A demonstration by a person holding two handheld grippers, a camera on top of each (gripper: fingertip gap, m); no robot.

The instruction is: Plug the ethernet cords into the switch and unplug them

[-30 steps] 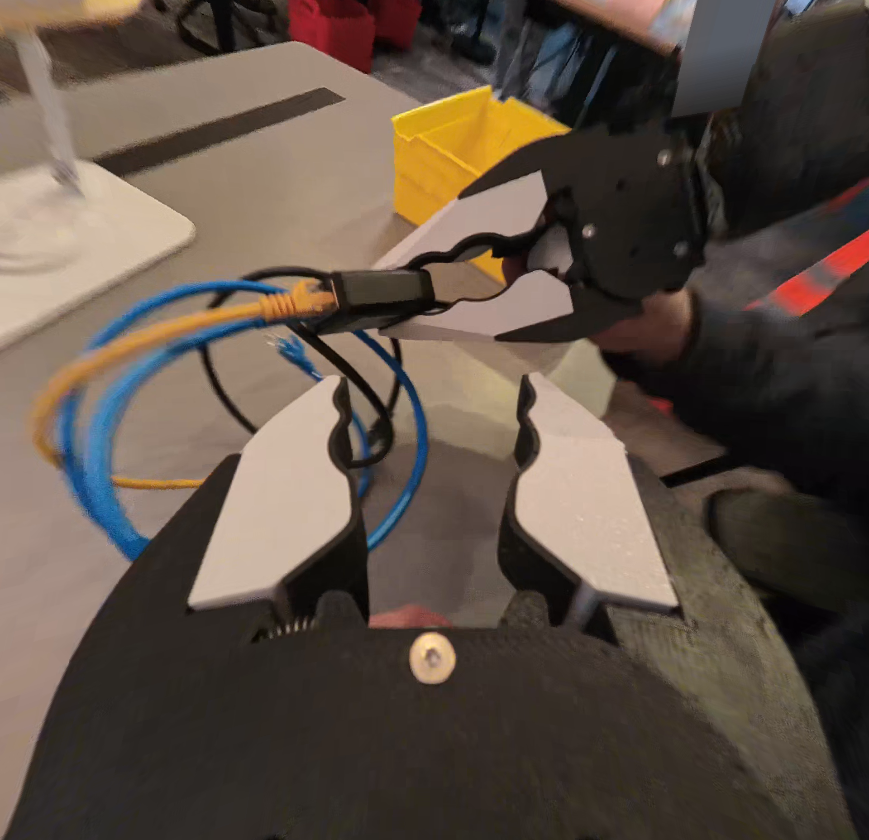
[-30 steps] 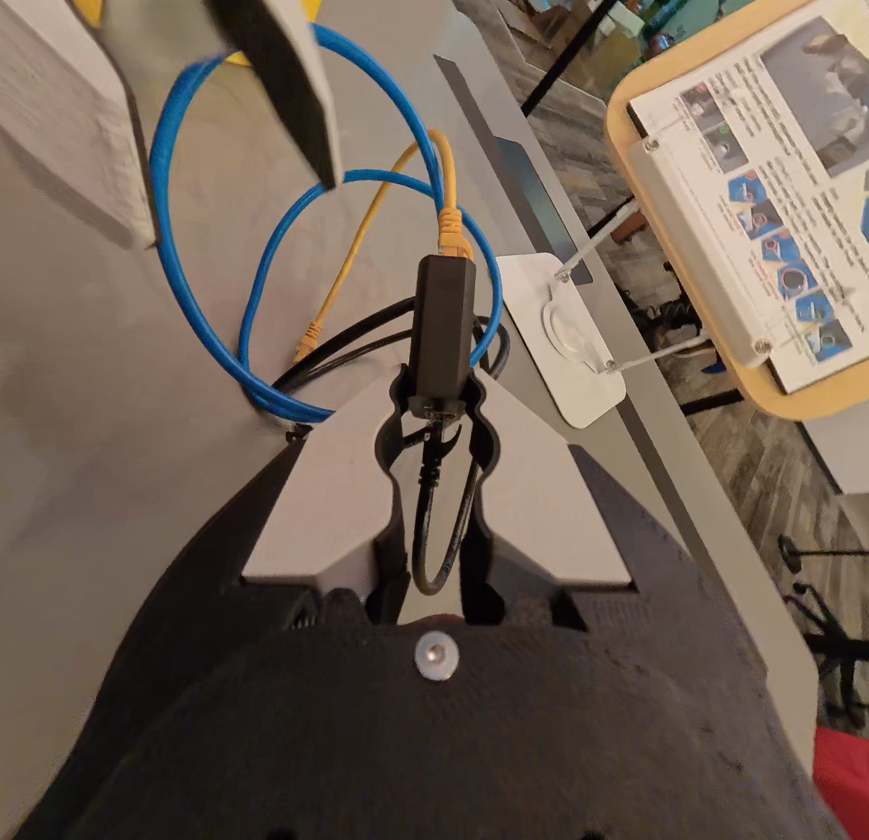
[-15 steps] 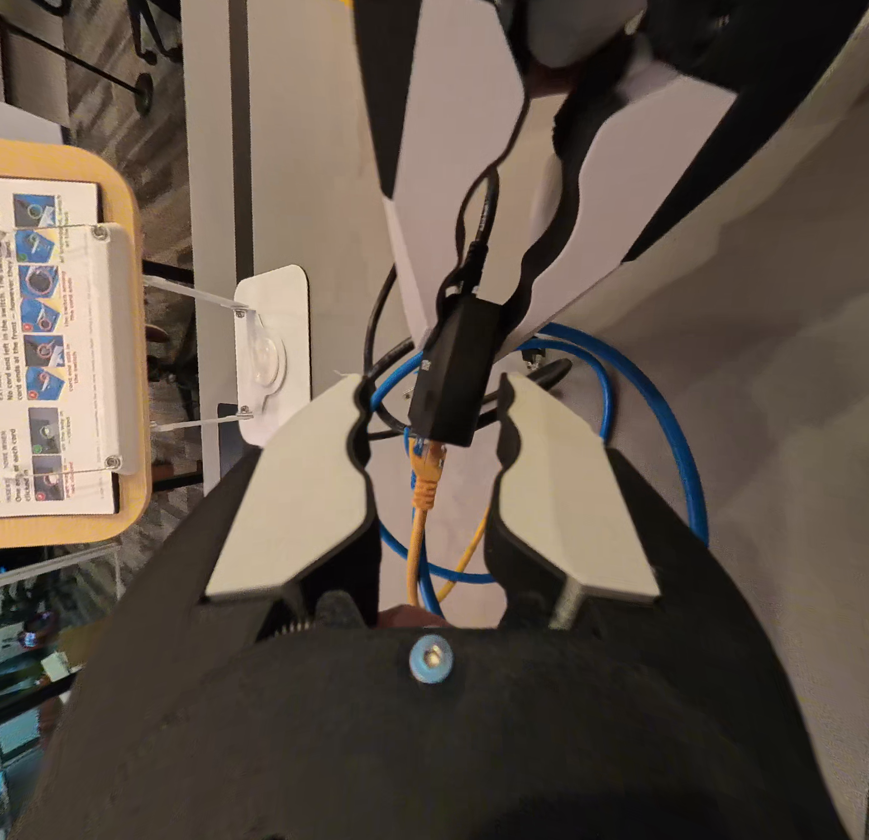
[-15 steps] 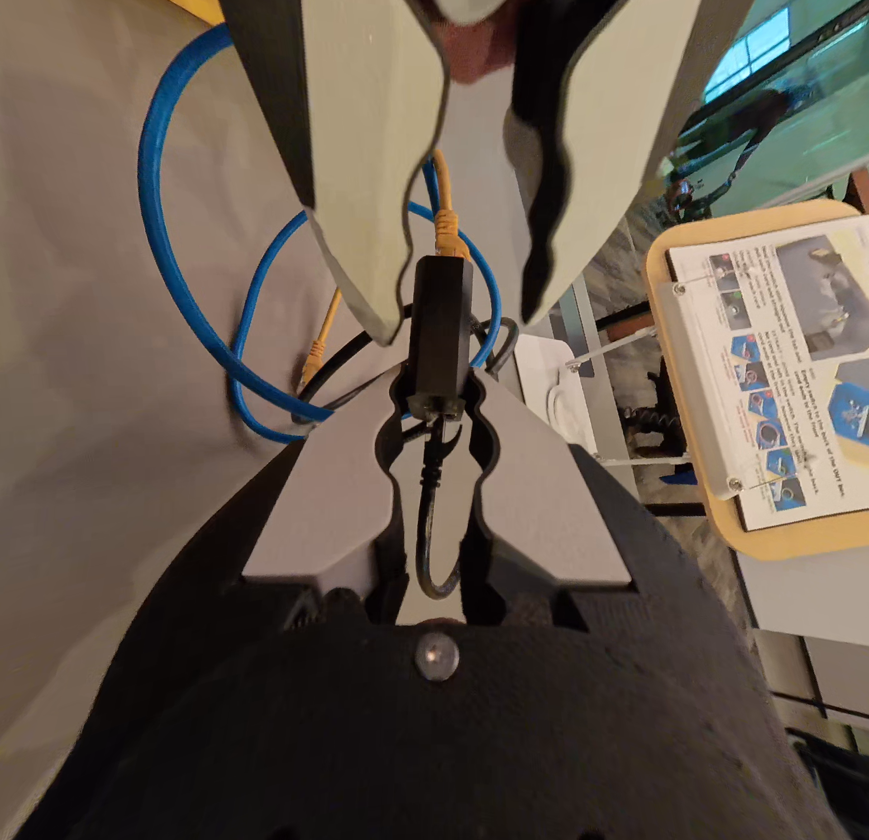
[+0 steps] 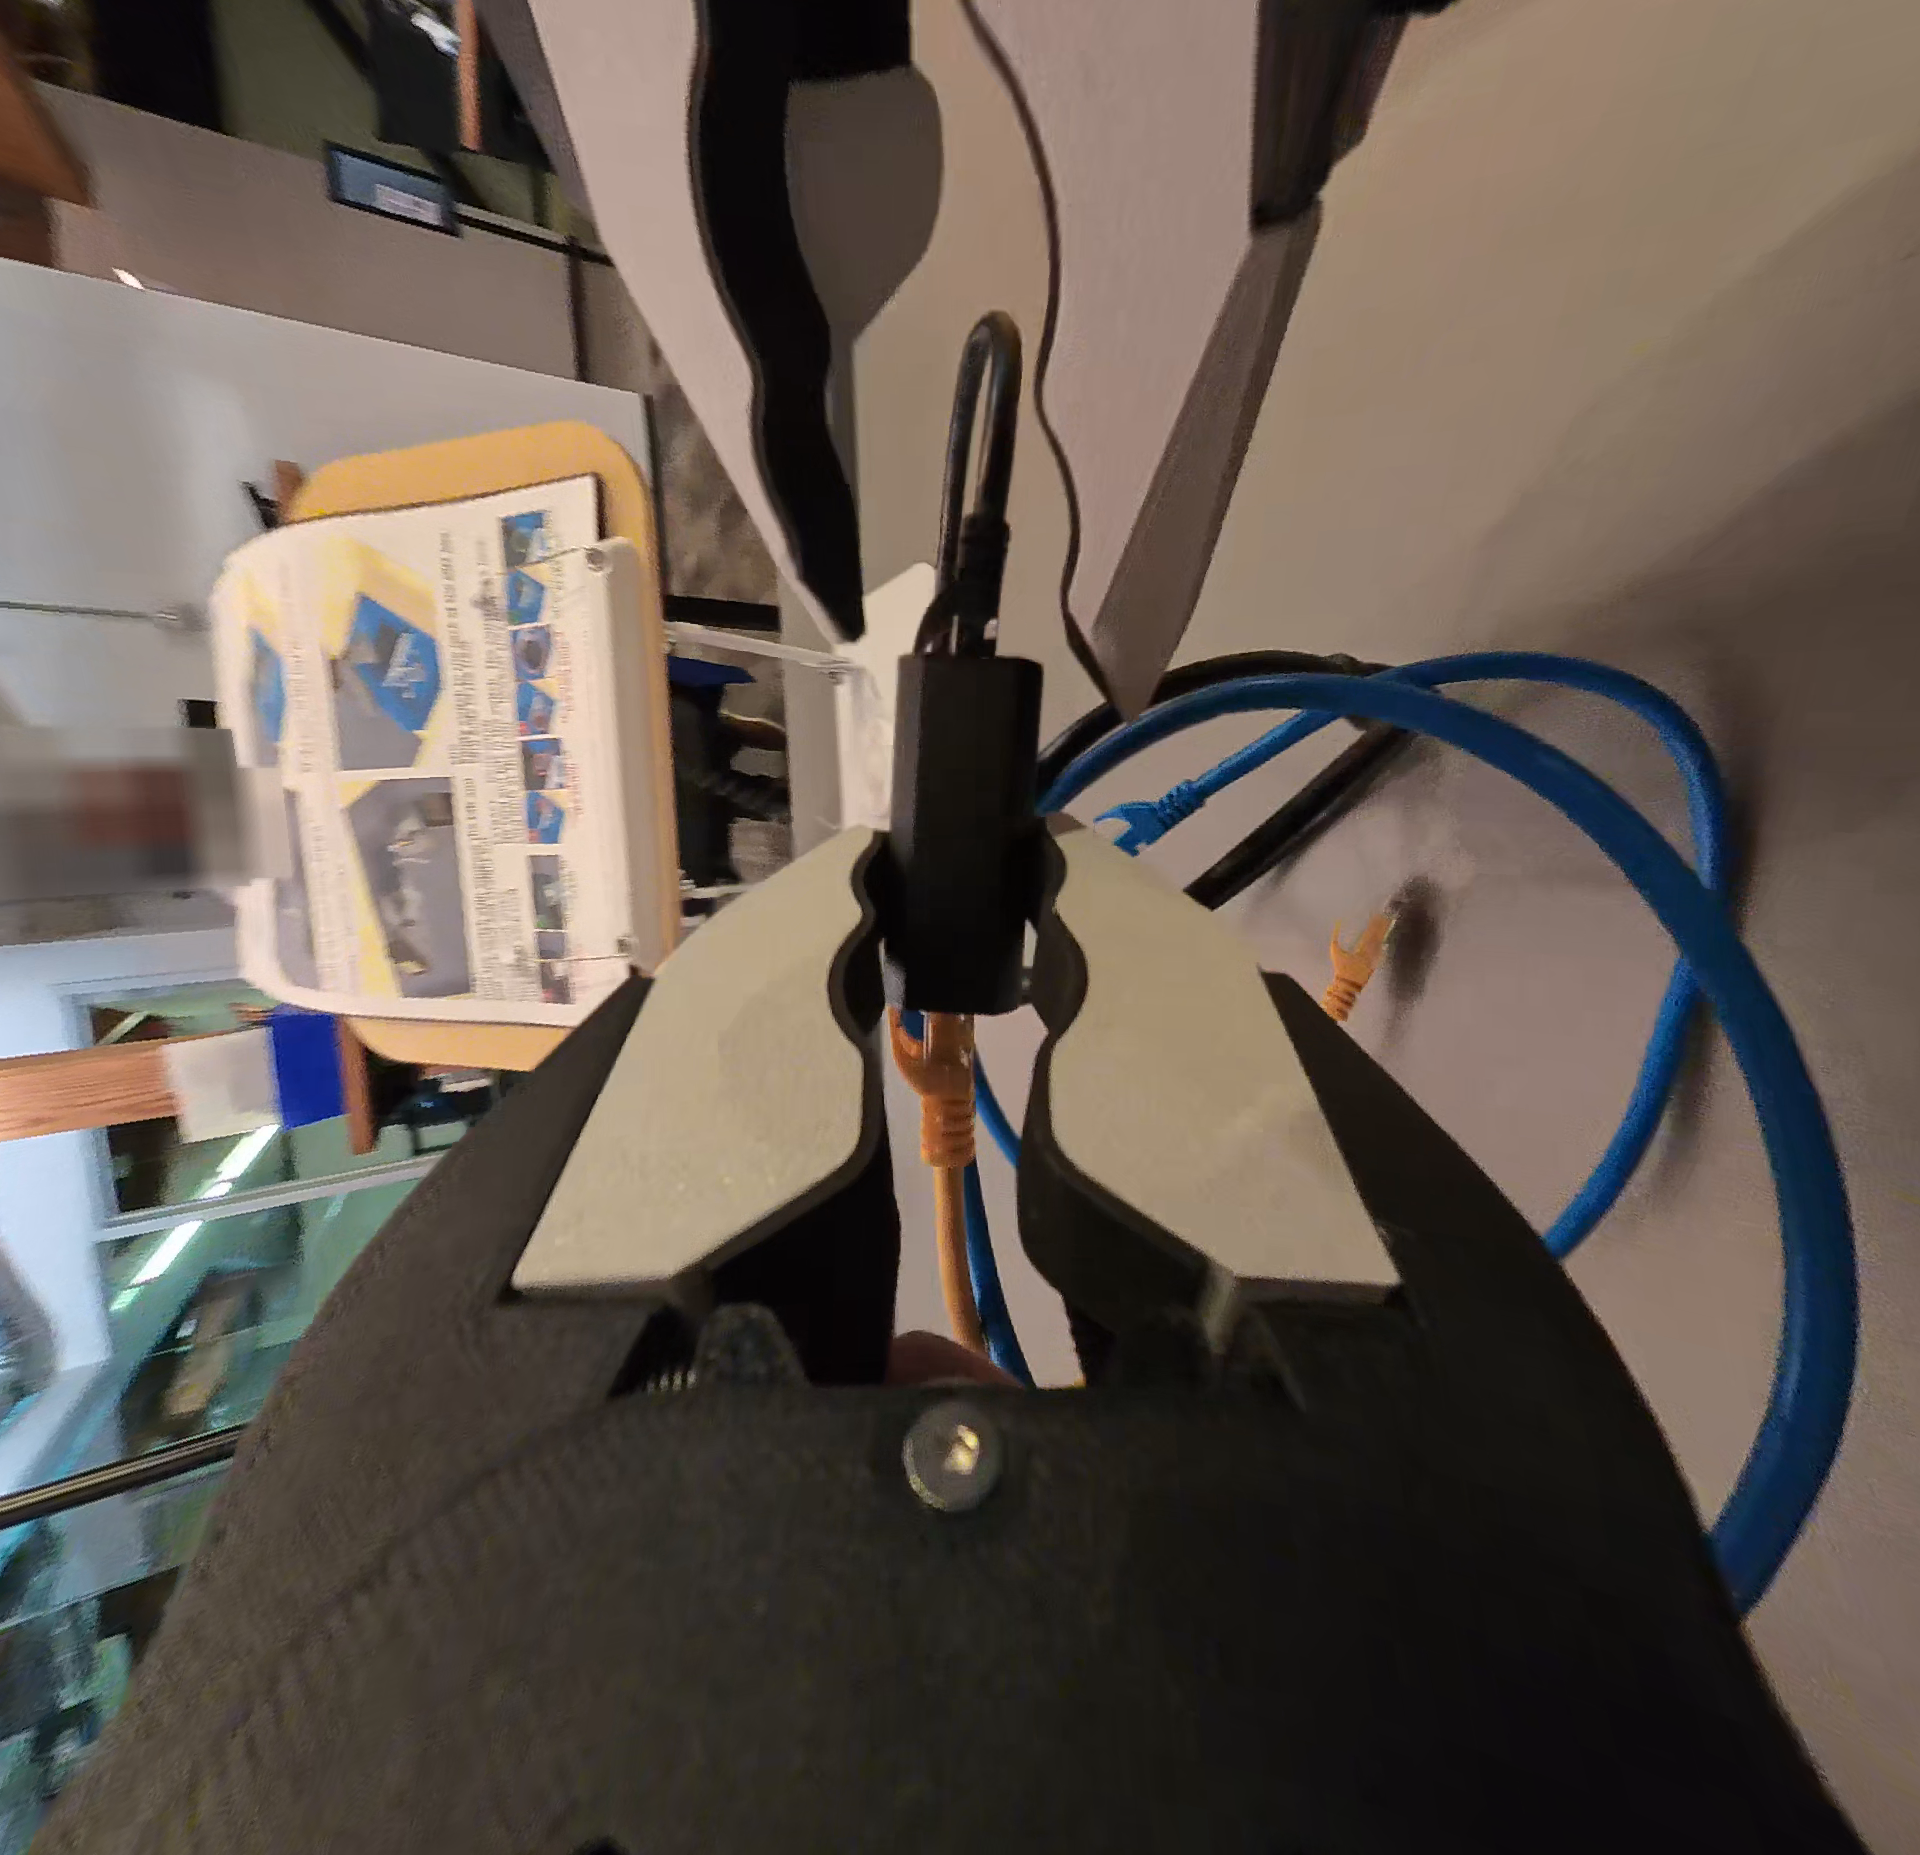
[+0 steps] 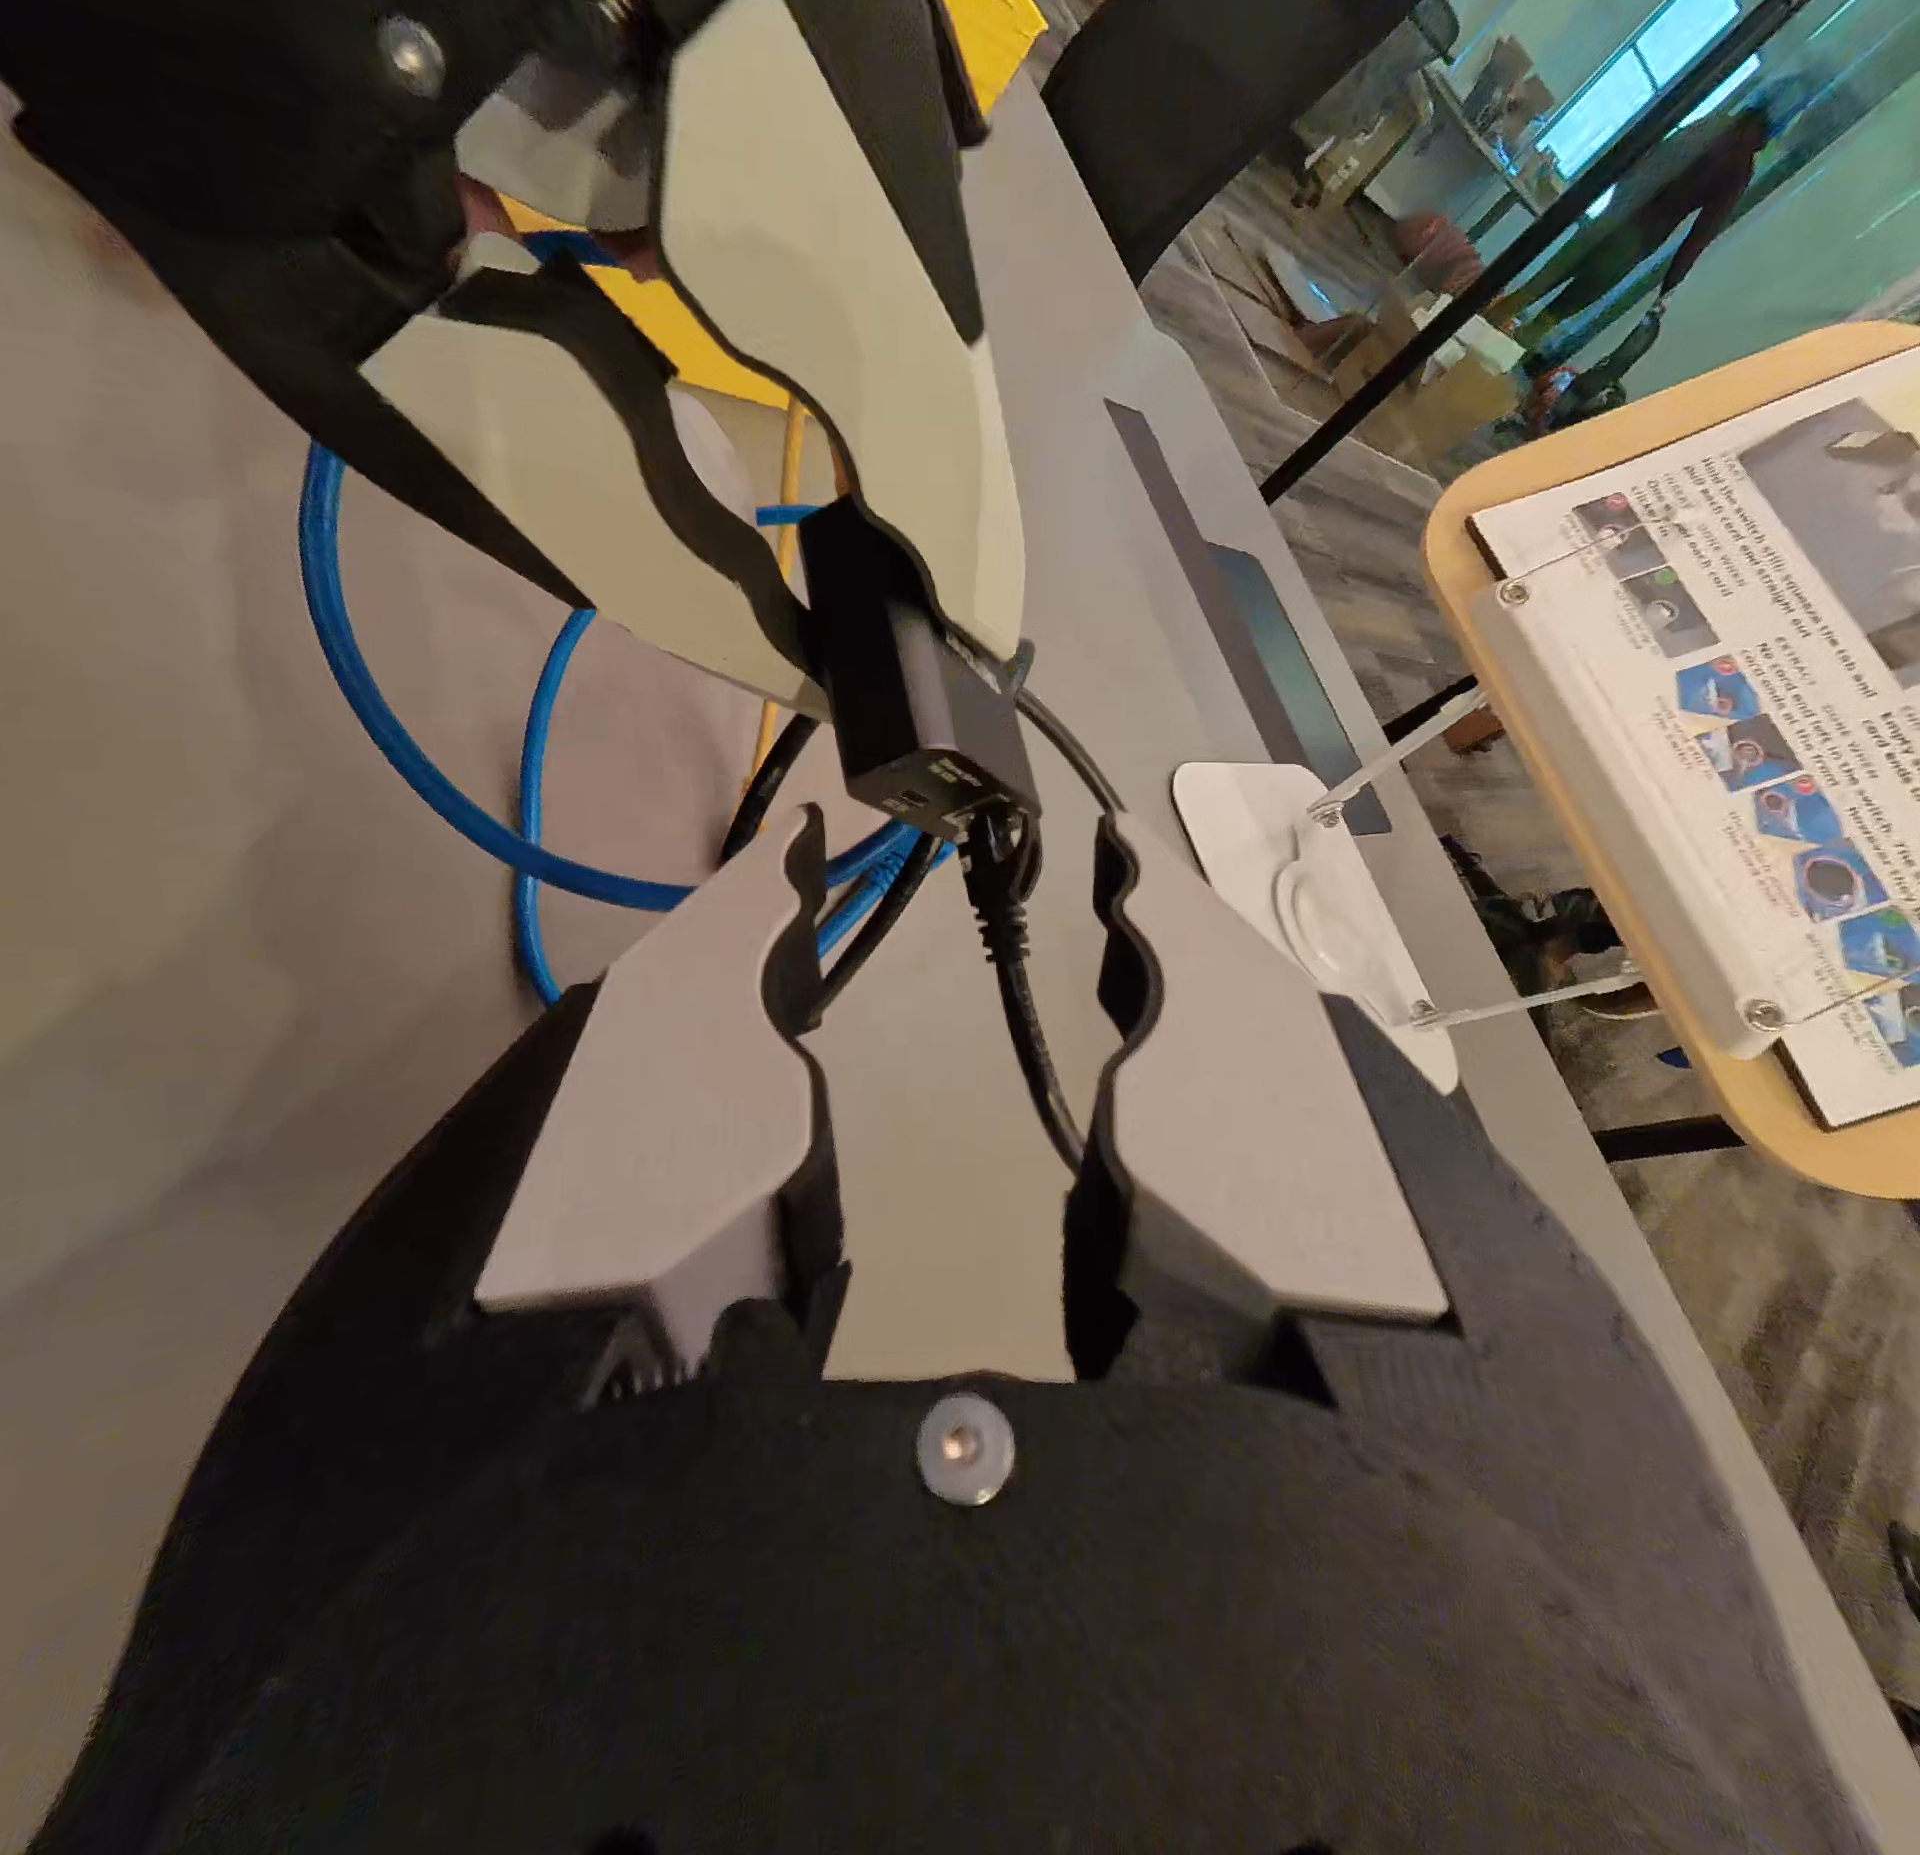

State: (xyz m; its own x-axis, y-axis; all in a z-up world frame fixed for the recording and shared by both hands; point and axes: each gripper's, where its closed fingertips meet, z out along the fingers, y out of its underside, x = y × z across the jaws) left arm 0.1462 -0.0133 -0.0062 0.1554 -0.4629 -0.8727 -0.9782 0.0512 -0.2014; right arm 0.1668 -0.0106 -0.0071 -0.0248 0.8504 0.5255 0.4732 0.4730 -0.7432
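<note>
Above the grey table [image 6: 208, 870], near its far edge, the left gripper [image 5: 961, 922] squeezes the small black switch [image 5: 966, 818]. An orange cord [image 5: 940, 1109] is plugged into it. The right gripper [image 6: 951, 849] waits spread wide, just beside the switch. A blue cord [image 5: 1662, 974] loops on the table.

- the open gap of the right tool [image 6: 951, 849] holds only a thin black lead [image 6: 1023, 995].
- blue cable loops [image 6: 416, 725] crowd the grey desk [image 6: 208, 870] to its left.
- a white stand base [image 6: 1236, 818] blocks the right edge.
- the left tool [image 5: 961, 912], clamped on the small black box-shaped switch [image 5: 966, 787], fills the room ahead.
</note>
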